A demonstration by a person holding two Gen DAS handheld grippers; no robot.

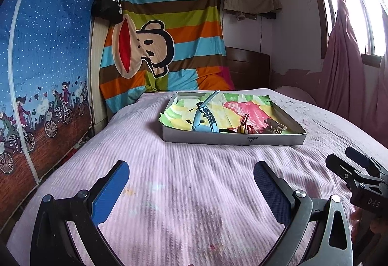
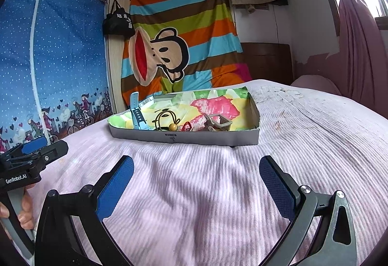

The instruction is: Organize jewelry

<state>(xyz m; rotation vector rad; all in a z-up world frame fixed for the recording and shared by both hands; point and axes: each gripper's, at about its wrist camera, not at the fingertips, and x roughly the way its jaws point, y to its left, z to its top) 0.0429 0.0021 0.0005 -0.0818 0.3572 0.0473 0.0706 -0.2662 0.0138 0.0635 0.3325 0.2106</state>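
A shallow grey cardboard tray point(image 1: 232, 138) point(image 2: 184, 138) lined with colourful paper sits on the bed ahead of both grippers. Inside lie a light blue watch point(image 1: 202, 118) point(image 2: 135, 110), a wire bracelet with a wooden bead point(image 2: 167, 120), a red piece point(image 2: 186, 125) and a brown hair claw point(image 1: 275, 125) point(image 2: 217, 123). My left gripper point(image 1: 191, 175) is open over bare bedspread, well short of the tray. My right gripper point(image 2: 196, 169) is open too, nothing between its fingers. Each shows at the edge of the other's view: right gripper point(image 1: 349, 159), left gripper point(image 2: 44, 147).
The bed carries a pale pink ribbed spread point(image 1: 194, 193). A blue fabric wardrobe point(image 1: 43, 60) stands at left, a striped cartoon sheet point(image 1: 165, 43) hangs at the back, and pink curtains point(image 1: 344, 60) cover the window at right. A hand point(image 2: 24, 212) holds the left gripper's handle.
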